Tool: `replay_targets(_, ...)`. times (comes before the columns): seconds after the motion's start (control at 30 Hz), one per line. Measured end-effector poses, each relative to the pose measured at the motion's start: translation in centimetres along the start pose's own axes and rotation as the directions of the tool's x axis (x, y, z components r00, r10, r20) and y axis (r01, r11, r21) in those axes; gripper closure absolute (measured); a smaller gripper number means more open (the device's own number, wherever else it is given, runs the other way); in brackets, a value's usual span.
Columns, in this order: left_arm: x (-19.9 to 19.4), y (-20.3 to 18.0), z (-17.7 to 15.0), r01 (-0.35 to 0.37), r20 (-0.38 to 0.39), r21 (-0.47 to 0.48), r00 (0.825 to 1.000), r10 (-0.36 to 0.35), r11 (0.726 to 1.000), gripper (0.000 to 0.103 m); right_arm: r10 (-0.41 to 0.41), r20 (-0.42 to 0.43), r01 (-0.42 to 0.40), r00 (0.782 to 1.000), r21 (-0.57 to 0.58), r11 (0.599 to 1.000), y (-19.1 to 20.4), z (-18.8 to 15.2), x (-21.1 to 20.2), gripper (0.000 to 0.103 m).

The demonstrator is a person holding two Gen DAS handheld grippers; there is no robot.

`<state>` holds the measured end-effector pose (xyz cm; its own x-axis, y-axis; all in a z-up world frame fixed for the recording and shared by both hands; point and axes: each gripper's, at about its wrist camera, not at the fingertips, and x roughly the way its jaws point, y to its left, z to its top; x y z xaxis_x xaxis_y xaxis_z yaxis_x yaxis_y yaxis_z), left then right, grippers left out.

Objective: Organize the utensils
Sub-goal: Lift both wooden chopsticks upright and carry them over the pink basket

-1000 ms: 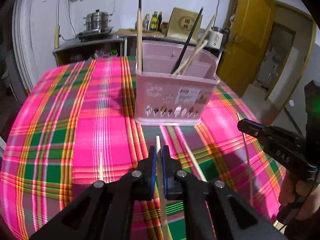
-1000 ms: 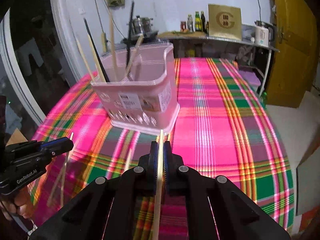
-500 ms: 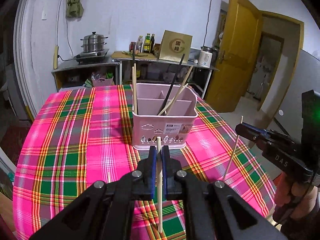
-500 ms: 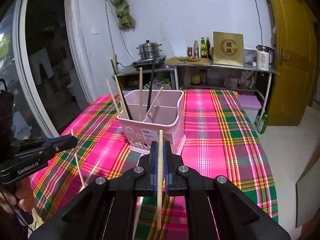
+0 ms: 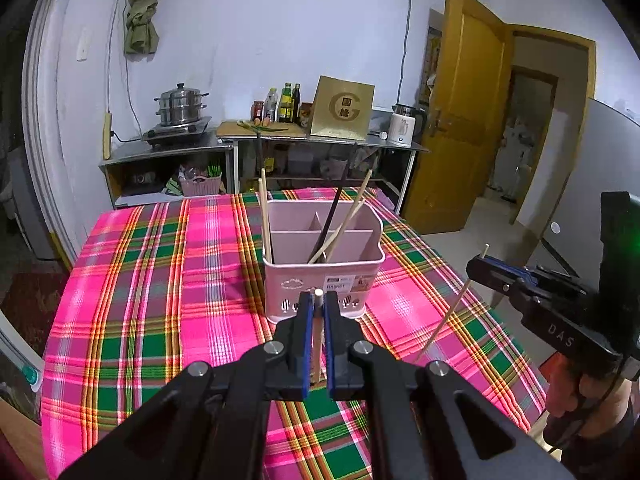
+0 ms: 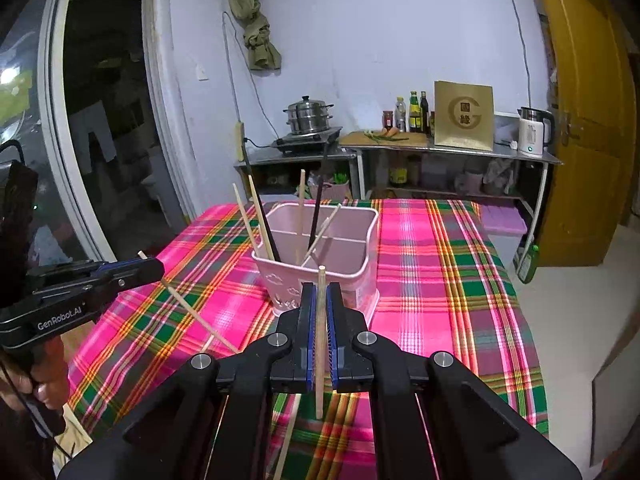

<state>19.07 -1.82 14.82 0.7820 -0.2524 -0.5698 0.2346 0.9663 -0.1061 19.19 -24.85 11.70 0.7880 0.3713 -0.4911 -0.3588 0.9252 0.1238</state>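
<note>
A pink divided utensil basket stands on the plaid tablecloth and holds several wooden and black chopsticks; it also shows in the right wrist view. My left gripper is shut on a wooden chopstick, held above the table in front of the basket. My right gripper is shut on another wooden chopstick, also raised. Each gripper shows in the other's view, the right one and the left one, with its chopstick hanging down.
Another wooden chopstick lies on the cloth below my right gripper. A steel counter with a steamer pot, bottles and kettle stands behind the table. A yellow door is at the right.
Both grippers have lifted up and back from the table, each with its chopstick. The basket now looks smaller and farther away.
</note>
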Motion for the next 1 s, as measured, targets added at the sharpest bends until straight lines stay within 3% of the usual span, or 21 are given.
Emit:
replay_targets(0.4, -0.5, 0.5, 3.6, 0.015, 0.016, 0.021, 1.000, -0.016, 1.000, 0.097, 0.032, 0.039, -0.030, 0.999, -0.044, 0.999, 1.4, 3.0, 0.2, 0.098)
replay_targets(1.0, -0.2, 0.9, 11.8, 0.004, 0.090, 0.061, 0.996, -0.010, 0.998, 0.097, 0.086, 0.118, -0.080, 0.989, -0.052, 0.995, 3.1, 9.8, 2.0, 0.098)
